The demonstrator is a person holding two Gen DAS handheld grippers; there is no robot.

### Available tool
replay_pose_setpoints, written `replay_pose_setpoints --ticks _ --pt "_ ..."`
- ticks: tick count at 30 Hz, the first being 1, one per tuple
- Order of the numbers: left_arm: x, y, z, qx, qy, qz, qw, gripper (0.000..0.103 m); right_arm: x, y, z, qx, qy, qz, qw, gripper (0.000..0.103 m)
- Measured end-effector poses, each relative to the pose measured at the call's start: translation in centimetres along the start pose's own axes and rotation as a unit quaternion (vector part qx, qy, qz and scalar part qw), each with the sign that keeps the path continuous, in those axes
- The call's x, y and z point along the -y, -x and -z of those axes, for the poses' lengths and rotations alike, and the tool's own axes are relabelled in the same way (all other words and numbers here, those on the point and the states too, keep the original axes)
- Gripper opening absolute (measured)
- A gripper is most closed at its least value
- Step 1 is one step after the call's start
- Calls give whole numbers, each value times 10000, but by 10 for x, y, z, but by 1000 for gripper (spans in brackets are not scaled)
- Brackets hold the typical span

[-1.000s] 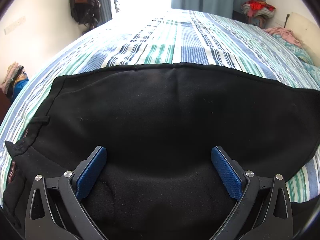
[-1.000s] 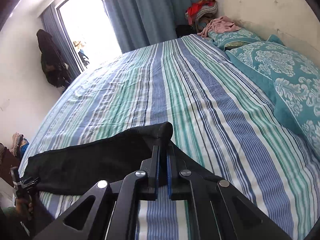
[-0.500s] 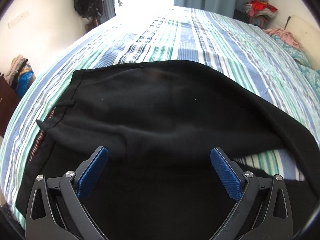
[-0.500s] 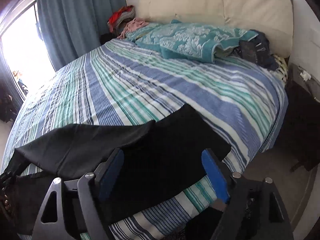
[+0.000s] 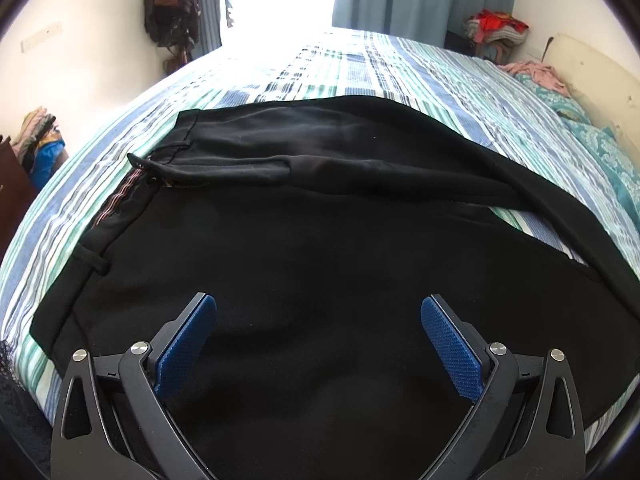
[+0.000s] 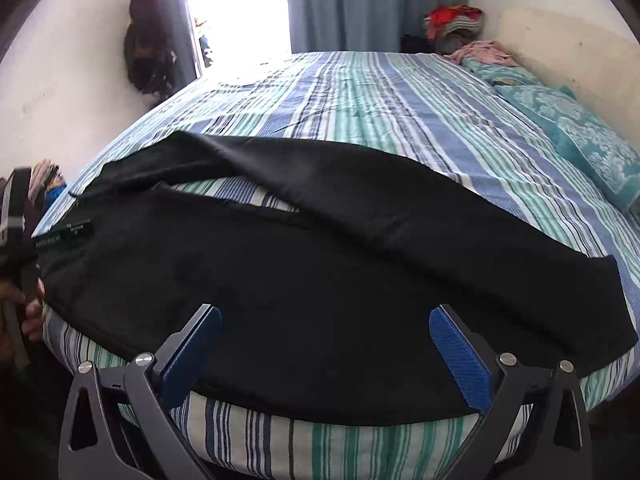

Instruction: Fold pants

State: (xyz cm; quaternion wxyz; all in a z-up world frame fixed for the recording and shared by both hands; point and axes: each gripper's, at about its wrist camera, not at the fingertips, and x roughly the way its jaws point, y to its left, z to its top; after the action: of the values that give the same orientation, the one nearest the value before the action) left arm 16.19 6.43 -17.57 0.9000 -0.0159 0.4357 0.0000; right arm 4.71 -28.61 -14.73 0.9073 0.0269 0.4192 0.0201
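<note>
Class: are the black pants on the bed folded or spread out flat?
Spread out, not yet folded: the pants lie lengthwise on the bed, legs apart with striped sheet showing between them.

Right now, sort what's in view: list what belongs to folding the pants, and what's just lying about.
For the job:
black pants, spread on the striped bed
left gripper, open
right gripper, jaws opening, nothing between them

Lying about:
teal pillow
pink garment
clothes pile
hanging bags

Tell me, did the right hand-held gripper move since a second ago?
Yes. The right hand-held gripper let go of the black fabric pants and swung toward the near edge of the striped bed sheet; the teal patterned pillow now sits farther off, and its jaws are opening, empty.
</note>
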Motion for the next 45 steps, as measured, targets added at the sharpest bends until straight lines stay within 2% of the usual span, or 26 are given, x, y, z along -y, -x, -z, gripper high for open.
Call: replay_pose_setpoints --ticks 3,4,7,23,40,42,45 --pt "-9 -19 14 -323 18 -21 9995 103 -12 -20 5 -84 329 -66 9994 103" --pt "-9 -16 16 -205 9 17 9998 103 -13 -28 7 -191 340 -67 9992 103" --pt "-5 -18 15 -282 -63 -78 9996 103 -12 -48 16 -578 185 -20 9982 103" --pt "-4 -17 20 -168 -139 -173 9996 103 -8 -51 24 -665 42 162 9976 103" --pt "-4 -18 19 -160 -144 -185 9996 103 -3 -44 19 -768 153 -30 9969 103" --pt "-4 -18 20 -161 -145 -184 9996 103 2 -29 16 -581 -17 -108 9982 102" --pt "-4 -18 20 -153 -146 -187 9996 103 23 10 16 89 -675 -489 9965 103"
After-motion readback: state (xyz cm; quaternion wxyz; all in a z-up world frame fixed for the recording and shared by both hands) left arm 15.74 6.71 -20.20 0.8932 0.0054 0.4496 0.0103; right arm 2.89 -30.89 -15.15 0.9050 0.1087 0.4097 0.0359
